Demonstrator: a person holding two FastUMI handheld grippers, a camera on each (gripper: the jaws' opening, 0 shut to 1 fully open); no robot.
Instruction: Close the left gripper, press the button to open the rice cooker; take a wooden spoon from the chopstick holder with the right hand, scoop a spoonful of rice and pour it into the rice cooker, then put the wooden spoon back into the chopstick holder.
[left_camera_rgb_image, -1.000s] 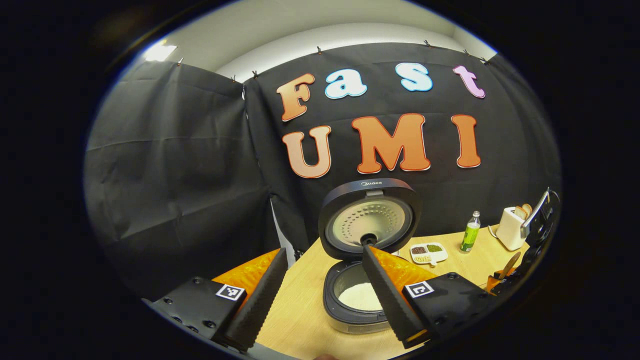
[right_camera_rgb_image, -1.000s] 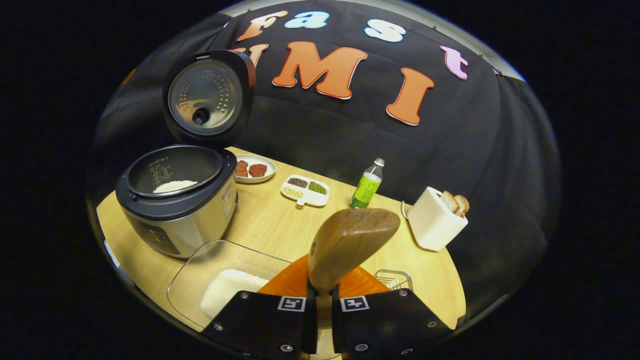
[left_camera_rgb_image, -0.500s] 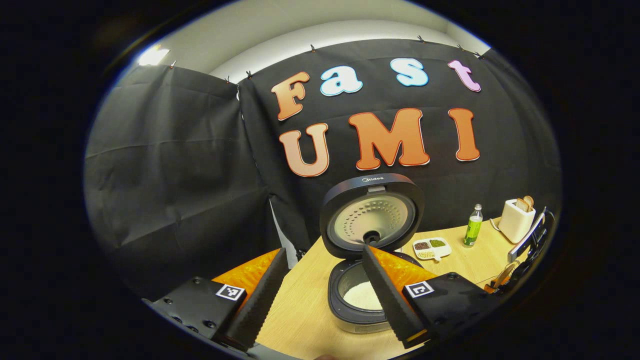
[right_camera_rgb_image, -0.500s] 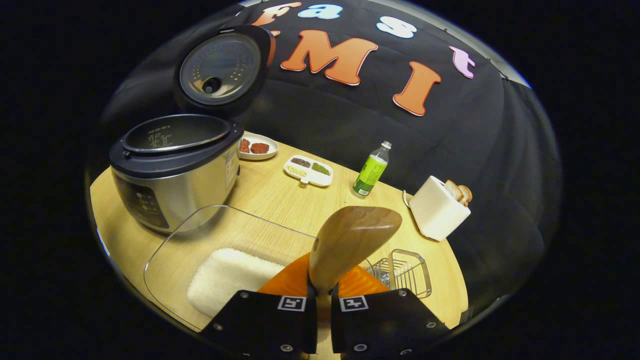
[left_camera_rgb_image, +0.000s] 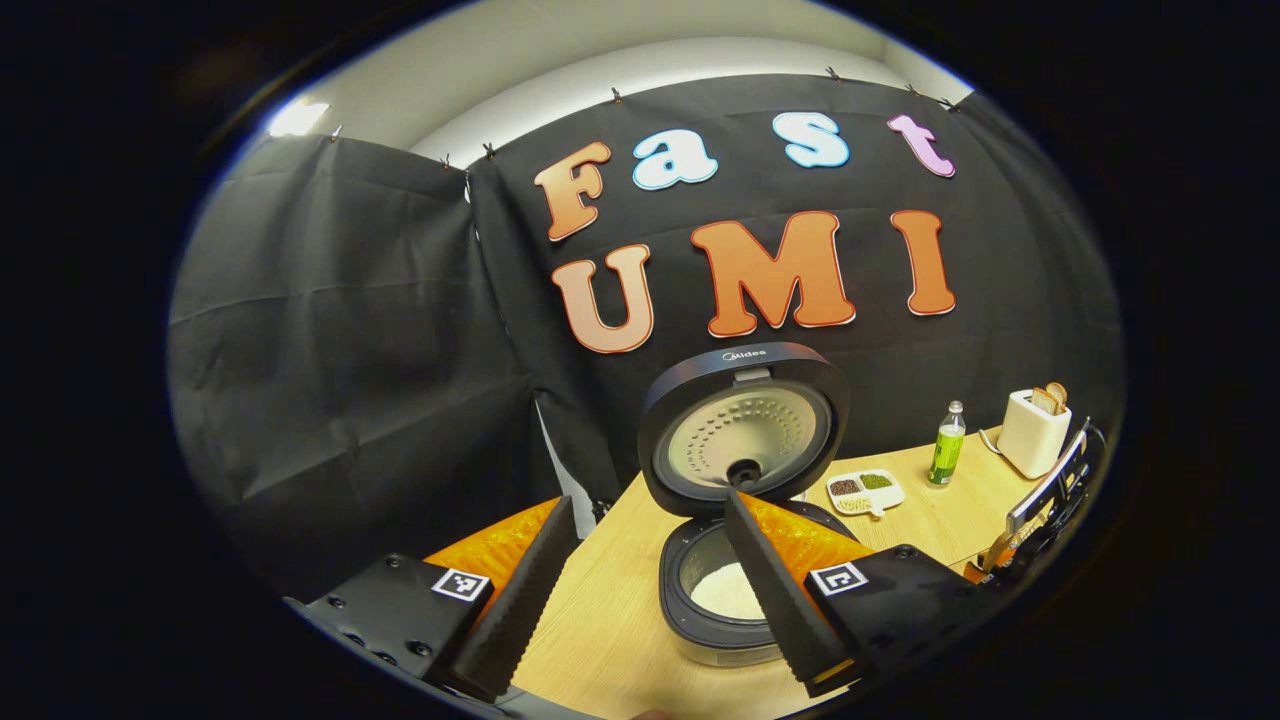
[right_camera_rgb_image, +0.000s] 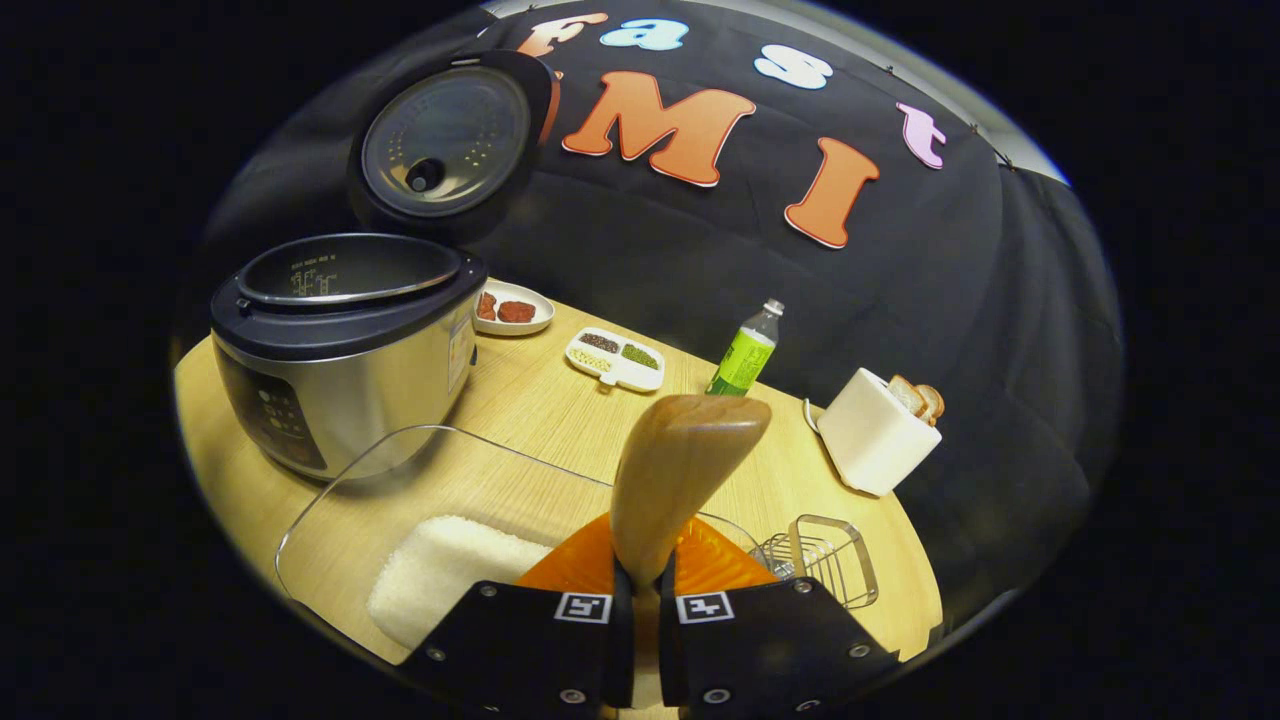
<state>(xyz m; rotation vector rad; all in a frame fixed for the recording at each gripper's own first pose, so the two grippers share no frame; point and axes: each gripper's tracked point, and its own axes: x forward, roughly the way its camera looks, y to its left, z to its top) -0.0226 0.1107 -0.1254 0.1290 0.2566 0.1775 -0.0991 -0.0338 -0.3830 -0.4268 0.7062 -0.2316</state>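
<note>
The rice cooker (right_camera_rgb_image: 340, 340) stands open on the wooden table, its lid (right_camera_rgb_image: 445, 130) upright. White rice lies in its pot (left_camera_rgb_image: 725, 592). My right gripper (right_camera_rgb_image: 640, 590) is shut on the handle of the wooden spoon (right_camera_rgb_image: 685, 470), whose bowl points up and forward; no rice shows on the face turned to me. It hangs above the clear container (right_camera_rgb_image: 330, 475) that holds a heap of rice (right_camera_rgb_image: 445, 575). The wire chopstick holder (right_camera_rgb_image: 825, 555) sits just to the right. My left gripper (left_camera_rgb_image: 650, 600) is open in front of the cooker, holding nothing. The right gripper (left_camera_rgb_image: 1045, 495) shows at the far right of the left gripper view.
Behind the cooker is a small plate (right_camera_rgb_image: 510, 308) of red pieces, then a divided dish (right_camera_rgb_image: 615, 358) of beans. A green bottle (right_camera_rgb_image: 745, 355) and a white toaster (right_camera_rgb_image: 880, 430) with bread stand toward the back right. The black cloth wall closes off the table's far side.
My right gripper has sunk lower with the spoon, so the cooker's inside is hidden and the wire holder has come into view. The left gripper has barely shifted and stays open.
</note>
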